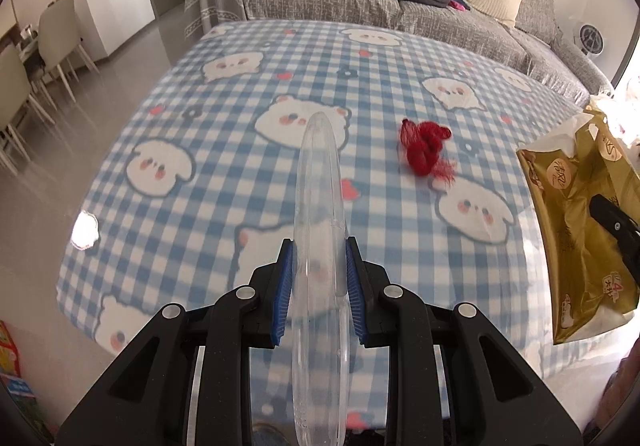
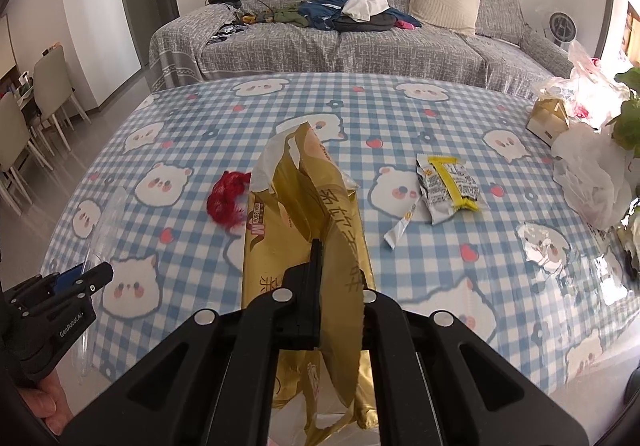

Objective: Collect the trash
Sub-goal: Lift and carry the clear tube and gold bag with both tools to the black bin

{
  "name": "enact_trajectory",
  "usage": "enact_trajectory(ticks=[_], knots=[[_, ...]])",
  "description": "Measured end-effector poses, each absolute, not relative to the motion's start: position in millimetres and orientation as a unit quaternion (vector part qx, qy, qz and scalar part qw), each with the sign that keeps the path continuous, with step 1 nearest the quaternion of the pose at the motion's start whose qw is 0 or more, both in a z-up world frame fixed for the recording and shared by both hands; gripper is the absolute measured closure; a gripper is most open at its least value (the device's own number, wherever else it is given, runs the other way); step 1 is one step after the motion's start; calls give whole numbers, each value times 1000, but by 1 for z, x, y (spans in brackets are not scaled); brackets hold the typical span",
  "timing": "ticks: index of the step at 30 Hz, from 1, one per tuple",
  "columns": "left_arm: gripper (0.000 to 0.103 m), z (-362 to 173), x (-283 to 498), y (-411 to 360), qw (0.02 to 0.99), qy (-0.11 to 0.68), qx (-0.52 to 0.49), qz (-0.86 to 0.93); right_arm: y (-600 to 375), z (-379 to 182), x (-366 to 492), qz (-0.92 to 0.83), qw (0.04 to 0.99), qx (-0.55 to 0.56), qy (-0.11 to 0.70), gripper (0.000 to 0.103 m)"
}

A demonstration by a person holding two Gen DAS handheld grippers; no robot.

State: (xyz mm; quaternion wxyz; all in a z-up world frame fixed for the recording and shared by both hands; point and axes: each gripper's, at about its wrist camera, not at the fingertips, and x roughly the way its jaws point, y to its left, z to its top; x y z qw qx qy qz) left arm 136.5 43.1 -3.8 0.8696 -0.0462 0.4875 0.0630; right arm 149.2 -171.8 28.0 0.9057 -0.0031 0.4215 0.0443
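Behind the table [image 2: 400,117], with its blue-checked bear-print cloth under a clear cover, stands a grey sofa [image 2: 360,41] heaped with clothes.

Farthest left, the left tongs [image 1: 319,278] pinch a clear plastic piece [image 1: 318,181], thin and curved, edge-on between the blue pads [image 1: 285,286]. It is slick and held across a narrow edge, so it could swivel or slide out if the hand tilts or jolts, and it reaches well ahead of the tongs, so it could catch on the cloth.

Just right of it, a red tangle of mesh or yarn [image 1: 426,145] lies loose on the table, apart from both tongs. Its frayed threads might snag or trail if only a strand is caught.

Next, the right tongs [image 2: 320,266] are pressed tight on a fold of a gold tissue pack [image 2: 304,205], which hangs open with white tissue showing at its torn top. Held by one thin fold, it may tear, slip, or shed tissue; it also blocks the view ahead of these tongs.

Farther right, a grey-and-yellow snack wrapper [image 2: 448,181] and a small white sachet [image 2: 400,228] lie waiting. With both tongs full, neither can be picked up yet. At the right edge, white plastic bags [image 2: 592,173] and a small gold box [image 2: 546,119] crowd the table and could be knocked.
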Motion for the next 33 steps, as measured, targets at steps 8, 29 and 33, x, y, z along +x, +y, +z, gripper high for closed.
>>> enact_trajectory(ticks=[8, 29, 33], knots=[[78, -4, 101, 44, 872, 483, -54, 61, -171, 31, 115, 47, 908, -9, 417, 101], [78, -21, 0, 22, 874, 481, -56, 45, -195, 15, 19, 50, 908, -9, 416, 101], [78, -34, -20, 18, 871, 486, -61, 42, -197, 7, 0, 55, 906, -5, 420, 101]])
